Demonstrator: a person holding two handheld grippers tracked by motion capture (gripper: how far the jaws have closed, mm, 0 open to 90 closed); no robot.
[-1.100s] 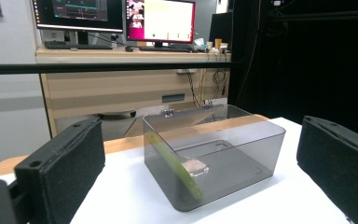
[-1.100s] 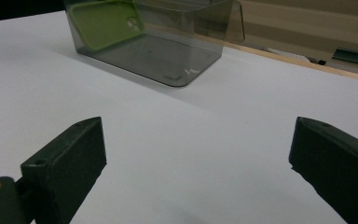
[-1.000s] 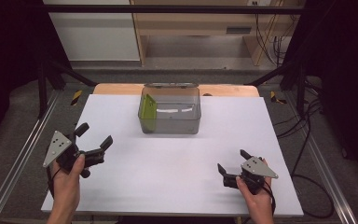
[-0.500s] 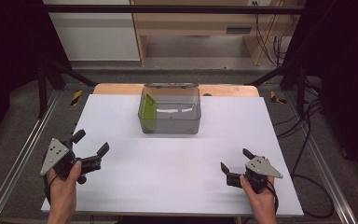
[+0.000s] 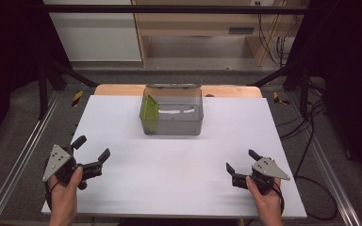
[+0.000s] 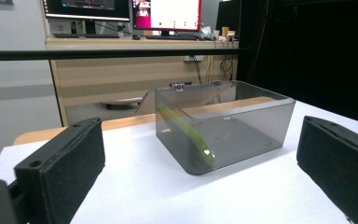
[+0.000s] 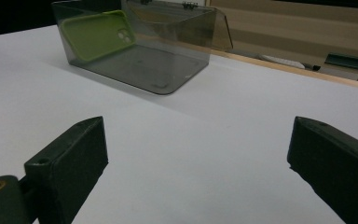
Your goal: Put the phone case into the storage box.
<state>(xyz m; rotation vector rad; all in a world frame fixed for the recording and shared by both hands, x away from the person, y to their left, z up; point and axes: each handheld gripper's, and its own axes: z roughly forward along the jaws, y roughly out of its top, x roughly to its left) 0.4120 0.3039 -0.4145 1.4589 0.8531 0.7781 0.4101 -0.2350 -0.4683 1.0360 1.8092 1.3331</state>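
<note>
Where the white tabletop [image 5: 179, 160] meets its far edge, a smoky clear plastic box [image 5: 172, 110] stands at the middle, its hinged lid swung open toward the back. Inside it a green phone case [image 5: 149, 113] leans upright against the box's left wall, its lower edge on the box floor; from the right gripper view the case [image 7: 98, 33] shows its camera cutout through the tinted wall, and from the left gripper view it [image 6: 186, 130] appears edge-on as a slanted green strip.

The left tool [image 5: 90, 153] is held in a hand [image 5: 66, 197] near the tabletop's near left corner, its jaws spread wide with nothing between them, aimed toward the box. The right tool [image 5: 242, 161] is held in the other hand [image 5: 266, 202] near the near right corner, jaws likewise spread wide and empty. Both tools are well apart from the box and from each other.

Beyond the far edge a strip of bare wood shows, then a wooden bench [image 5: 202, 23], with cables [image 5: 273, 19] hanging at its right. In the left gripper view, monitors [image 6: 121, 11] sit on that bench.
</note>
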